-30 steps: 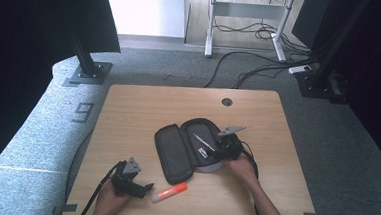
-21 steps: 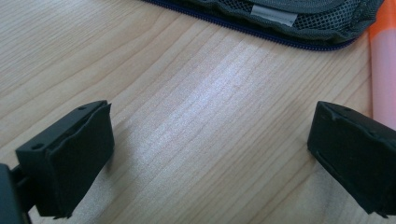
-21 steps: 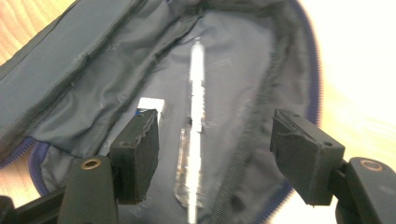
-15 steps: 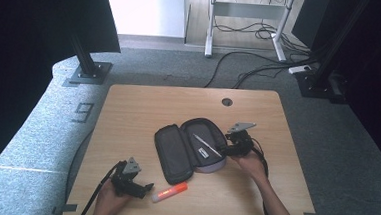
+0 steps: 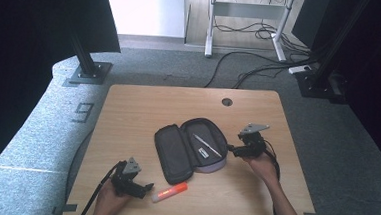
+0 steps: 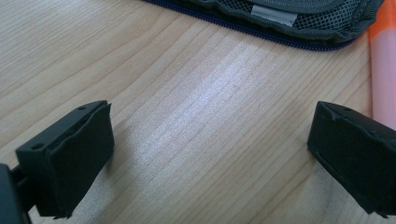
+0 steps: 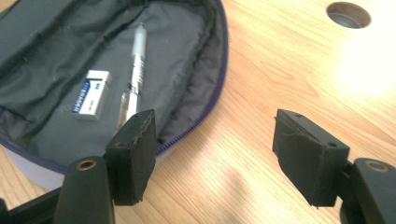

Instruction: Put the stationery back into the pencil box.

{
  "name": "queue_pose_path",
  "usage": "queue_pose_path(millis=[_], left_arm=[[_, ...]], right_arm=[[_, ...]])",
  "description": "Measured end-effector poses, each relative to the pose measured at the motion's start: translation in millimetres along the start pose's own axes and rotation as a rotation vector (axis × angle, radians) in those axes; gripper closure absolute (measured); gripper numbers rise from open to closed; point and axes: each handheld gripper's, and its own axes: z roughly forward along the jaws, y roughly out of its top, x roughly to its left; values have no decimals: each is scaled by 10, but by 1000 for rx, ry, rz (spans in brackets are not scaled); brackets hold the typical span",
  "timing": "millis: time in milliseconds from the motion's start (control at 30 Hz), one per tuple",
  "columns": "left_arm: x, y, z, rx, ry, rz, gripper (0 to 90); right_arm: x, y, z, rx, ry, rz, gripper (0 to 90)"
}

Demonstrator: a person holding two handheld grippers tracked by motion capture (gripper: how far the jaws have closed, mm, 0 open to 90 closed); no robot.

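Note:
A dark pencil case (image 5: 186, 148) lies unzipped and spread flat mid-table. Inside it rest a silver pen (image 7: 134, 70) and a white eraser (image 7: 92, 93); both also show as the pen (image 5: 207, 144) and eraser (image 5: 202, 152) from above. An orange highlighter (image 5: 170, 192) lies on the wood in front of the case, and its pink-orange body (image 6: 384, 74) runs along the right edge of the left gripper view. My left gripper (image 5: 143, 189) is open just left of the highlighter, holding nothing. My right gripper (image 5: 230, 149) is open at the case's right rim, one jaw over the edge (image 7: 205, 112).
The wooden table (image 5: 143, 109) has a round cable hole (image 5: 227, 102) at the back right. Beyond the table lie grey carpet, black stand bases and loose cables. Bare wood stretches across the left and back of the tabletop.
My right gripper has drawn back rightward from over the case interior to its right rim. The left gripper and the highlighter have stayed put.

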Motion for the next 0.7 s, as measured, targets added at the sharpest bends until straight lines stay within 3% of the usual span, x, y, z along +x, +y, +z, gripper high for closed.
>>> queue_pose_path(millis=[333, 700], left_arm=[[-1, 0, 1, -1, 1, 0, 3], [-12, 3, 4, -2, 7, -8, 3]], right_arm=[[-54, -181, -59, 17, -35, 14, 250], [-44, -459, -41, 61, -82, 43, 136]])
